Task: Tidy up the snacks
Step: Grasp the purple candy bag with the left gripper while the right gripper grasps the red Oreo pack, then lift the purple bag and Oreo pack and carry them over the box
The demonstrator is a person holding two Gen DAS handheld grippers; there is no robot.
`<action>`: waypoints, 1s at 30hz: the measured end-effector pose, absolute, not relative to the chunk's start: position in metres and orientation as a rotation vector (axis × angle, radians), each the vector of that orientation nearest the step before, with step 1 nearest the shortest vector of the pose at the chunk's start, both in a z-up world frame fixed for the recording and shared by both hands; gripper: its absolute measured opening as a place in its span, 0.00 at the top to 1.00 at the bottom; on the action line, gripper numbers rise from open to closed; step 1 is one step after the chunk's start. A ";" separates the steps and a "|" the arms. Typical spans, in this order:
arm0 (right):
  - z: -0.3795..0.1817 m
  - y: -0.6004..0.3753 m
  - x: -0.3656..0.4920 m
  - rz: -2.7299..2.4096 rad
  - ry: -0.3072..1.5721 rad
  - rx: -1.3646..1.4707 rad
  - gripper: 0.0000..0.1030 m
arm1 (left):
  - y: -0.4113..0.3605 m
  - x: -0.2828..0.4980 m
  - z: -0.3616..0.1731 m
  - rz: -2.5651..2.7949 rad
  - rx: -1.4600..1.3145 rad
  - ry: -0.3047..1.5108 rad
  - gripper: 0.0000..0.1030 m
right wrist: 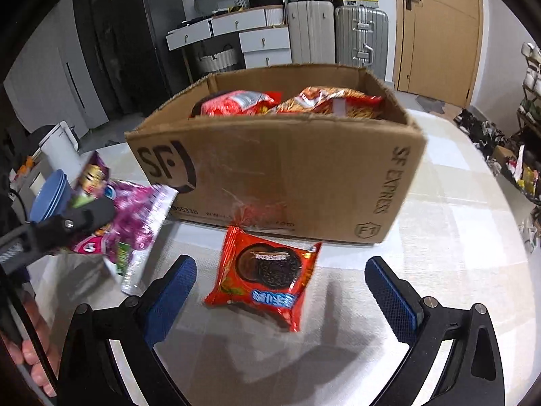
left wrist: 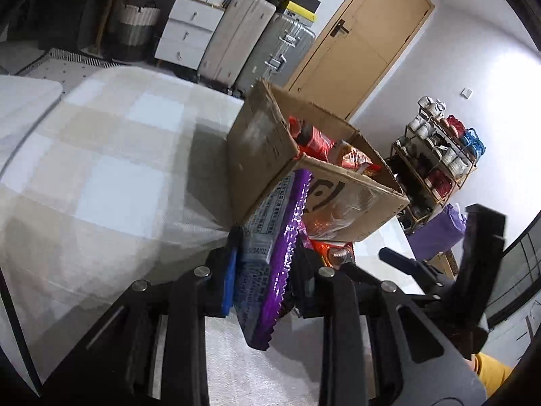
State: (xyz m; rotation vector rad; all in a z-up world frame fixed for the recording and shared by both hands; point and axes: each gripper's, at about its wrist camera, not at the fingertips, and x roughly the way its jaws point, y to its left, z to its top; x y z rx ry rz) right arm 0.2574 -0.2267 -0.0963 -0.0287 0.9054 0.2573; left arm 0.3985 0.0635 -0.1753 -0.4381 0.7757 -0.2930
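Now the right gripper (right wrist: 280, 291) hangs wide open over the table (right wrist: 456, 237), and the red cookie packet (right wrist: 263, 279) lies flat right between its blue pads, long axis running from 11 o'clock to 5 o'clock, just short of the cardboard box (right wrist: 280, 176) at 12 o'clock. Over at 9 o'clock, the left gripper (left wrist: 267, 270) pinches a purple snack bag (left wrist: 274, 253), lifted beside the box. Right side's clearly nearer the packet!

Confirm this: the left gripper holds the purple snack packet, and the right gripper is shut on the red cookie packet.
Wrong on the right gripper: the right wrist view shows it open, the red cookie packet lying on the table between its fingers. The left gripper does hold the purple snack packet.
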 end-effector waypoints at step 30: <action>-0.119 -0.211 0.261 0.273 0.936 0.029 0.52 | 0.101 0.359 -0.143 -0.303 -0.509 0.686 0.78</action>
